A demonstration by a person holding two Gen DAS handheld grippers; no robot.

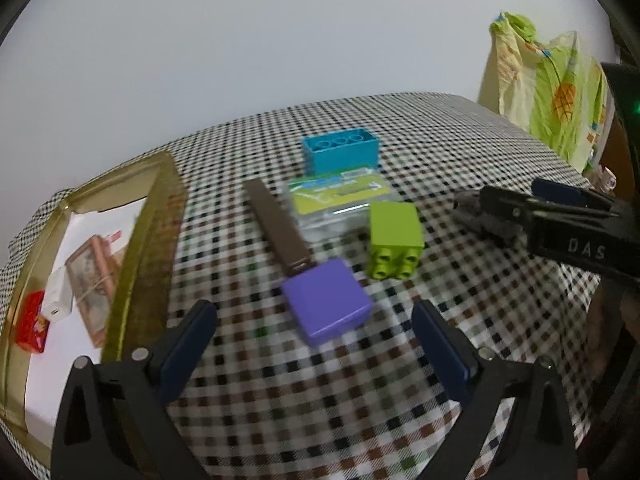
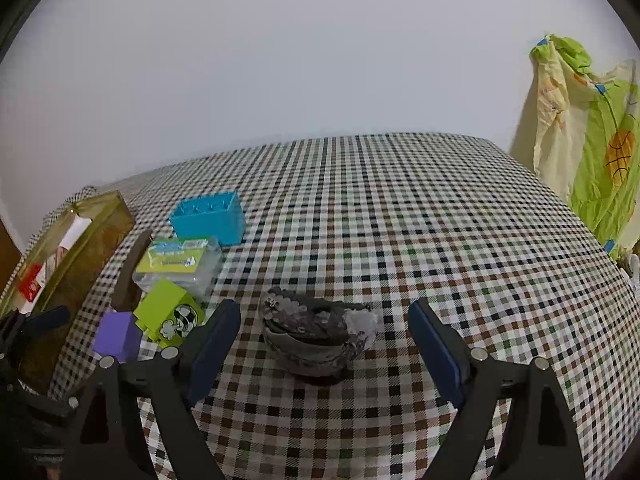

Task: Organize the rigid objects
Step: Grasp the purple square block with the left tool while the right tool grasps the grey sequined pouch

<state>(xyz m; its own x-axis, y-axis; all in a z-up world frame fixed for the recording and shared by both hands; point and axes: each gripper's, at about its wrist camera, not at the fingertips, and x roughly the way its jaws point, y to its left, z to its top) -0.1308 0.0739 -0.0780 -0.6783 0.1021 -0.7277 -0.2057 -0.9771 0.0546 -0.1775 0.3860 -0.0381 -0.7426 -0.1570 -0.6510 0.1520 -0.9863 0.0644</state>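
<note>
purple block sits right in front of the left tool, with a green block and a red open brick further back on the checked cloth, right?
Not quite: the open brick further back is blue, not red, as the left wrist view shows. The rest holds: the purple block sits right in front of the left tool, and the green block lies beyond it on the checked cloth.

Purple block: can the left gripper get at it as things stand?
Probably yes. The purple block lies just ahead of the open left gripper, with only bare tablecloth between; the brown strip touches its far corner.
</note>
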